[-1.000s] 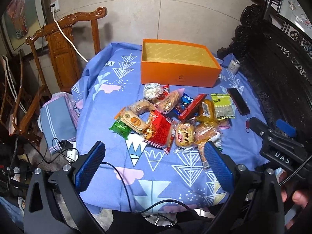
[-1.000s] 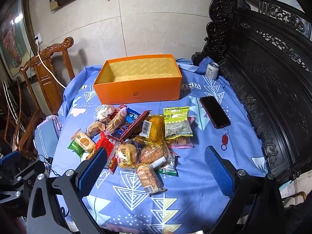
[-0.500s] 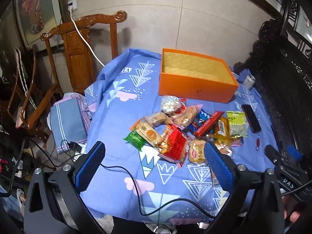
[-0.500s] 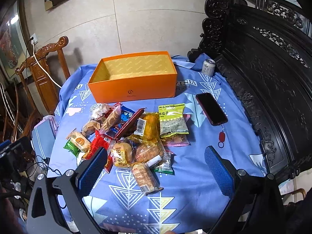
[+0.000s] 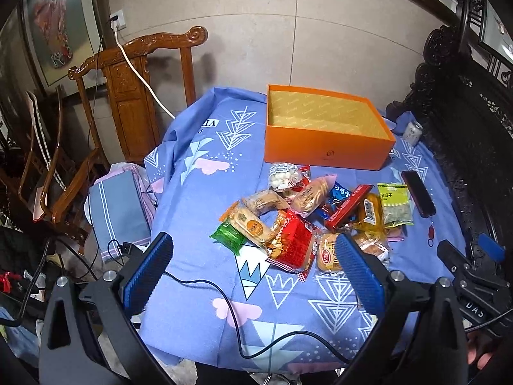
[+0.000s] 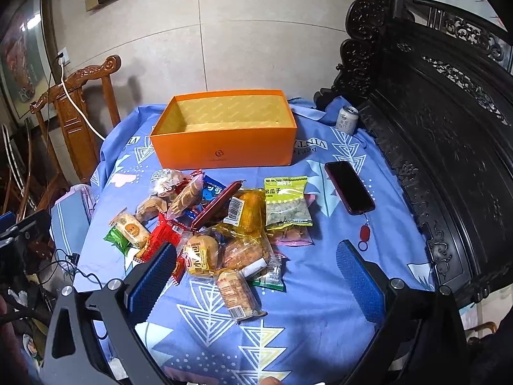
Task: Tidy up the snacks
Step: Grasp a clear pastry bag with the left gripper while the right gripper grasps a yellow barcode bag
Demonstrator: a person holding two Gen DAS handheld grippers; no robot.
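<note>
Looking through the left wrist view:
Left gripper (image 5: 253,269): jaws spread wide, holding nothing, raised above the table's near edge.
Orange box (image 5: 323,150): empty, at the far side of the blue cloth (image 5: 198,304).
Snack pile (image 5: 307,218): all packets loose before the box.

Right wrist view:
Right gripper (image 6: 256,276): spread wide, empty, over the pile's near end.
Orange box (image 6: 224,150): nothing inside.
Phone (image 6: 349,186): beside the snacks.
Progress: seemingly unstarted; every packet left to sort.

Ahead of each hand-held gripper a heap of snacks (image 6: 218,227) lies on the counter (image 6: 320,304); the box (image 6: 224,150) sits beyond it, phone (image 6: 349,187) right, can (image 6: 347,120) behind the phone.
</note>
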